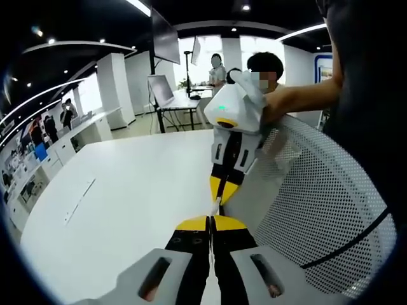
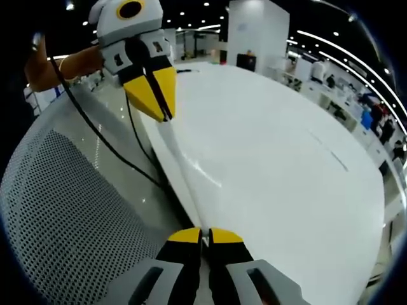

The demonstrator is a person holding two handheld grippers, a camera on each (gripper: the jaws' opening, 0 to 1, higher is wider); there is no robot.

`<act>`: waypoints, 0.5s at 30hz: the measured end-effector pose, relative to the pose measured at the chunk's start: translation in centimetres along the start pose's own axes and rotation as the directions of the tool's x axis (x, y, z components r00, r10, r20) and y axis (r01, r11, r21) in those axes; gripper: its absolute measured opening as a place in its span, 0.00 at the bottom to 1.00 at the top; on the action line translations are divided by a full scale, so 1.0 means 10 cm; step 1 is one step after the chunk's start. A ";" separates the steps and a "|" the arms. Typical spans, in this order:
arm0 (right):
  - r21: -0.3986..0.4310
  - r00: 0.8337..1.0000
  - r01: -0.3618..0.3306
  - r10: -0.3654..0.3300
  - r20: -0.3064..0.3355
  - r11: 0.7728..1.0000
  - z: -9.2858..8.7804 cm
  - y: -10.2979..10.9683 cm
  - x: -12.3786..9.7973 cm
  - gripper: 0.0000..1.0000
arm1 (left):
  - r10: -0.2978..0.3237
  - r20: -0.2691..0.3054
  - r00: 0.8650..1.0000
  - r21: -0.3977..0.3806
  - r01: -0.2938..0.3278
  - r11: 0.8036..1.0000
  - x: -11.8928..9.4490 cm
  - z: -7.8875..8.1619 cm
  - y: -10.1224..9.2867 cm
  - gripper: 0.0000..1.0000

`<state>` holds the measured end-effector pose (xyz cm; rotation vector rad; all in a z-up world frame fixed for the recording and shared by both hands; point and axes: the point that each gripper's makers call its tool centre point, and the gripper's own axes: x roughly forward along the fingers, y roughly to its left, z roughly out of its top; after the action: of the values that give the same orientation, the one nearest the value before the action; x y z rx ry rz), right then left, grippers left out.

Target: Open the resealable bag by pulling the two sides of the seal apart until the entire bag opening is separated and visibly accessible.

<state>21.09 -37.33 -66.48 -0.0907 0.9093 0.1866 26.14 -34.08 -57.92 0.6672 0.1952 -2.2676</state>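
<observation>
Resealable bag (image 1: 311, 203) at right of frame: left gripper (image 1: 210, 223) and right gripper (image 2: 199, 233) both clamped on its top edge; next, pull apart.

Left gripper (image 1: 210, 223) and right gripper (image 2: 205, 236) both clamped closed.

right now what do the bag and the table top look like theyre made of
Bag: looks like thin plastic film, pale with a printed dot pattern, slightly see-through; a dark cable shows behind it. Table: smooth white top with a soft sheen, probably laminate; the exact material can't be told. Both the left gripper and right gripper pinch the bag's edge.
</observation>
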 end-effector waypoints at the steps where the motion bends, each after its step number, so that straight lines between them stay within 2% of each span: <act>1: 0.003 1.000 0.000 0.000 -0.002 1.000 0.00 -0.01 0.00 0.00 | 0.002 0.000 1.000 0.001 -0.002 1.000 0.00 0.00 0.00 0.00; 15: 0.036 0.999 0.002 -0.001 -0.038 0.999 -0.09 -0.02 0.00 0.00 | -0.001 -0.002 1.000 -0.011 0.001 1.000 -0.01 -0.02 -0.01 0.00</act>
<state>20.44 -37.64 -67.06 -0.0618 0.9498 0.1675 26.17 -33.90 -58.04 0.6641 0.2095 -2.2650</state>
